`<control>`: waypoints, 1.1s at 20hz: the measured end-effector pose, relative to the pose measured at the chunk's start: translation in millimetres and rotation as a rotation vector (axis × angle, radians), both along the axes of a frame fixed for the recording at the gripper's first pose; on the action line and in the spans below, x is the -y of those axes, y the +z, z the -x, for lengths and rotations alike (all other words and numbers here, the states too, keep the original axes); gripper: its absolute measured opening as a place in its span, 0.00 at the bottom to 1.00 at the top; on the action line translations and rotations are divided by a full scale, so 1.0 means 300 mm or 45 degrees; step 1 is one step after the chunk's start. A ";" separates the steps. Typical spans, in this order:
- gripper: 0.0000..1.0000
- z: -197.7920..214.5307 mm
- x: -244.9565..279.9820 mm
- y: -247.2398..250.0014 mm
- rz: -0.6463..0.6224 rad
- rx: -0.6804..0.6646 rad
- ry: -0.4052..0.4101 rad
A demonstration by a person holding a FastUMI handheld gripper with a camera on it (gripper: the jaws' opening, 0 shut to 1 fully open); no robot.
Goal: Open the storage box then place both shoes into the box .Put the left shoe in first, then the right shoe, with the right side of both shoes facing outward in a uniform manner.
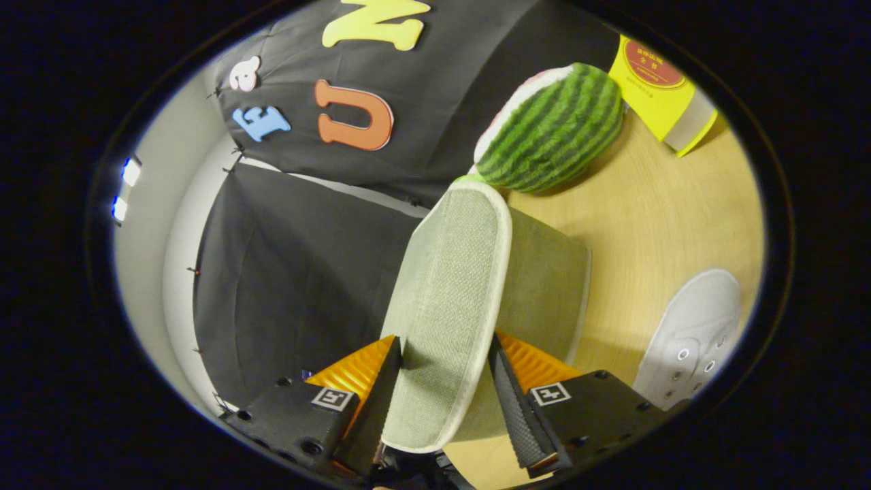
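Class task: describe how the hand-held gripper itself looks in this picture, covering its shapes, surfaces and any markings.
The gripper has two long, wedge-shaped fingers with finely ridged inner faces. Each finger is mounted on a blocky black body with round screw holes. Each body carries a small square black-and-white marker tag on top. Ribbed orange panels sit behind the fingers.

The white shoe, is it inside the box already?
No, the white shoe lies on the wooden table beside the box, while the gripper holds the box's lid.

Hand-held gripper (446,361) tilted sideways, both fingers (518,408) clamped on something between them.
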State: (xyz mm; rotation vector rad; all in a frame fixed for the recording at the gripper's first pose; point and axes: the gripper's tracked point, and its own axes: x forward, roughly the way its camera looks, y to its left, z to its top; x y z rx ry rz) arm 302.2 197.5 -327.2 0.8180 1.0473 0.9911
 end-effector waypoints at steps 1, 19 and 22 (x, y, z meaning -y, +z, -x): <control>0.72 -0.003 0.002 -0.004 0.009 -0.002 -0.006; 0.13 0.046 0.042 0.170 0.254 0.220 -0.177; 0.10 0.059 0.006 0.233 0.297 0.304 -0.186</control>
